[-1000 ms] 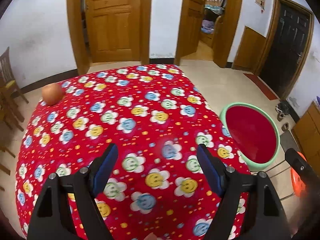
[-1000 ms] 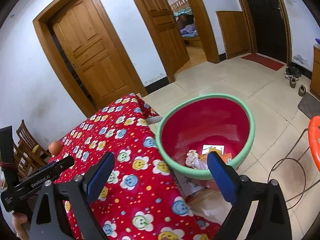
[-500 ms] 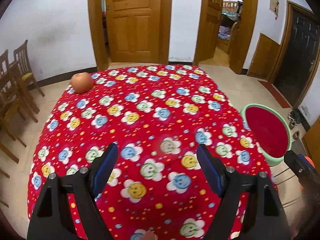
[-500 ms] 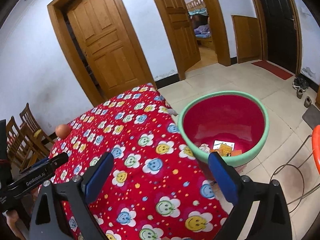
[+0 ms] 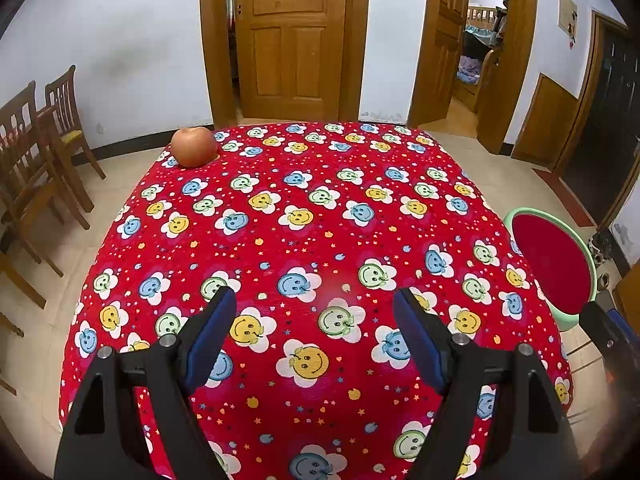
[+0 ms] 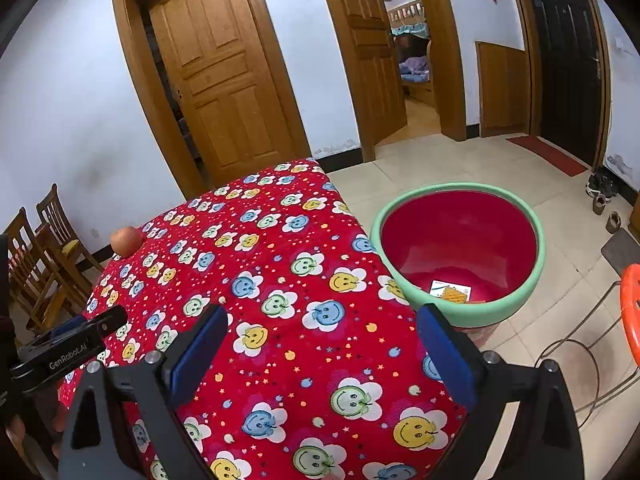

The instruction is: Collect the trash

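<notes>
A red basin with a green rim (image 6: 460, 248) stands on the floor at the table's right side; a printed card and an orange wrapper (image 6: 450, 292) lie in its bottom. The basin also shows at the right edge of the left wrist view (image 5: 554, 264). My left gripper (image 5: 314, 330) is open and empty above the near part of the red flowered tablecloth (image 5: 320, 216). My right gripper (image 6: 322, 346) is open and empty above the table's near right corner, left of the basin. An apple (image 5: 194, 147) sits at the table's far left corner.
Wooden chairs (image 5: 36, 148) stand left of the table. An orange stool with wire legs (image 6: 630, 308) is right of the basin. Two wooden doors (image 5: 290, 36) and a dark door (image 6: 568, 60) line the far walls. Shoes (image 6: 600, 192) lie on the tiled floor.
Both grippers have pulled back and up from the table. The basin now looks smaller and farther right, and the apple sits nearer the middle of the left wrist view. Both stay open.
</notes>
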`<action>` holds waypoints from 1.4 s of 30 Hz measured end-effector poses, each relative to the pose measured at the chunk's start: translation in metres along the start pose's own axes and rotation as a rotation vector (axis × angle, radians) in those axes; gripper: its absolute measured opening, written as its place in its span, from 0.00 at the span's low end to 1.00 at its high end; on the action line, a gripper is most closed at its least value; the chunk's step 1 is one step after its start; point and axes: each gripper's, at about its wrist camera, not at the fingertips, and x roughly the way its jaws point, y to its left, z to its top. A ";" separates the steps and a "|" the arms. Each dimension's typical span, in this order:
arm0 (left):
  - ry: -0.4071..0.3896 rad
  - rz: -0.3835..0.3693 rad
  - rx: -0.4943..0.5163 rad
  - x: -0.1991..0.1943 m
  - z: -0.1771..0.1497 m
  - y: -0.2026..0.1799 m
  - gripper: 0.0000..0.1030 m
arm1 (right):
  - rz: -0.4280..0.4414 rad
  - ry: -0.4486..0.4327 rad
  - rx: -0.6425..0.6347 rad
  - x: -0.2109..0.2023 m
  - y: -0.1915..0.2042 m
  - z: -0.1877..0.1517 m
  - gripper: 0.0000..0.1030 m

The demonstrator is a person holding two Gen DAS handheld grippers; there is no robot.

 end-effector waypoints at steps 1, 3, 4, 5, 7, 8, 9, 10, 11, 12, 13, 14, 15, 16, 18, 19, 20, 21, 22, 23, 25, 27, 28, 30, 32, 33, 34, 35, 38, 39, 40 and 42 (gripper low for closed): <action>-0.001 0.000 0.000 0.000 0.000 0.000 0.78 | -0.001 -0.002 -0.002 0.000 0.000 0.000 0.94; -0.001 -0.002 0.000 -0.001 0.000 0.000 0.78 | -0.001 -0.003 -0.004 -0.001 0.001 0.000 0.94; -0.001 -0.003 0.000 -0.001 0.000 0.000 0.78 | 0.000 -0.002 -0.003 0.000 0.001 0.000 0.94; -0.001 -0.004 -0.001 -0.001 0.000 0.000 0.78 | 0.001 -0.003 -0.004 -0.001 0.002 0.000 0.94; 0.000 -0.006 -0.003 -0.002 0.000 0.001 0.78 | 0.001 -0.004 -0.007 -0.001 0.002 0.000 0.94; 0.001 -0.007 -0.005 -0.002 0.000 0.001 0.78 | 0.001 -0.005 -0.009 -0.002 0.003 0.001 0.94; 0.000 -0.008 -0.007 -0.002 0.001 0.001 0.78 | 0.002 -0.004 -0.007 -0.002 0.003 0.001 0.94; 0.000 -0.009 -0.008 -0.002 0.001 0.002 0.78 | 0.002 -0.004 -0.008 -0.002 0.003 0.001 0.94; -0.001 -0.009 -0.009 -0.003 0.001 0.002 0.78 | 0.003 -0.004 -0.008 -0.002 0.004 0.001 0.94; -0.002 -0.010 -0.010 -0.003 0.001 0.002 0.78 | 0.001 -0.004 -0.008 -0.002 0.004 0.001 0.94; -0.002 -0.011 -0.011 -0.003 0.001 0.002 0.78 | 0.001 -0.004 -0.008 -0.002 0.004 0.001 0.94; -0.003 -0.012 -0.012 -0.004 0.001 0.003 0.78 | 0.001 -0.005 -0.008 -0.002 0.004 0.001 0.94; -0.003 -0.013 -0.012 -0.004 0.001 0.003 0.78 | 0.000 -0.005 -0.008 -0.002 0.004 0.001 0.94; -0.003 -0.013 -0.013 -0.005 0.001 0.003 0.78 | 0.001 -0.005 -0.008 -0.002 0.004 0.001 0.94; -0.002 -0.014 -0.013 -0.005 0.001 0.003 0.78 | 0.000 -0.005 -0.008 -0.002 0.004 0.001 0.94; -0.002 -0.015 -0.015 -0.005 0.001 0.003 0.78 | -0.001 -0.005 -0.008 -0.001 0.004 0.000 0.94; -0.002 -0.015 -0.014 -0.005 0.001 0.003 0.78 | -0.001 -0.004 -0.008 -0.002 0.004 0.000 0.94; -0.001 -0.017 -0.016 -0.005 0.001 0.004 0.78 | 0.000 -0.003 -0.007 -0.002 0.004 0.001 0.94; -0.001 -0.016 -0.016 -0.005 0.001 0.004 0.78 | 0.000 -0.003 -0.006 -0.002 0.005 0.000 0.94; -0.001 -0.017 -0.016 -0.004 0.001 0.004 0.78 | 0.001 -0.003 -0.007 -0.002 0.005 0.000 0.94; 0.003 -0.020 -0.018 -0.004 0.001 0.004 0.78 | -0.001 -0.005 -0.008 -0.001 0.004 0.000 0.94; 0.003 -0.020 -0.020 -0.005 0.001 0.004 0.78 | 0.000 -0.005 -0.008 -0.001 0.004 0.000 0.94; 0.004 -0.021 -0.020 -0.005 0.001 0.004 0.78 | 0.000 -0.004 -0.008 -0.001 0.005 0.000 0.94; 0.004 -0.021 -0.019 -0.004 0.001 0.004 0.78 | 0.001 -0.005 -0.008 -0.001 0.004 0.000 0.94; 0.004 -0.021 -0.021 -0.004 0.001 0.004 0.78 | 0.001 -0.005 -0.009 -0.001 0.005 0.000 0.94; 0.004 -0.022 -0.021 -0.004 0.001 0.004 0.78 | 0.000 -0.005 -0.009 -0.001 0.005 0.000 0.94; 0.004 -0.021 -0.020 -0.004 0.001 0.004 0.78 | 0.000 -0.005 -0.009 -0.001 0.005 0.000 0.94; 0.004 -0.021 -0.020 -0.004 0.001 0.004 0.78 | 0.000 -0.004 -0.009 -0.001 0.005 0.000 0.94; 0.004 -0.021 -0.020 -0.004 0.000 0.004 0.78 | -0.001 -0.006 -0.008 -0.001 0.006 0.000 0.94; 0.004 -0.022 -0.021 -0.004 0.000 0.004 0.78 | 0.000 -0.005 -0.008 -0.001 0.005 0.000 0.94; 0.004 -0.021 -0.021 -0.004 0.000 0.004 0.78 | 0.000 -0.005 -0.009 -0.001 0.006 0.000 0.94; 0.004 -0.022 -0.021 -0.004 0.000 0.004 0.78 | 0.000 -0.006 -0.009 -0.001 0.006 0.000 0.94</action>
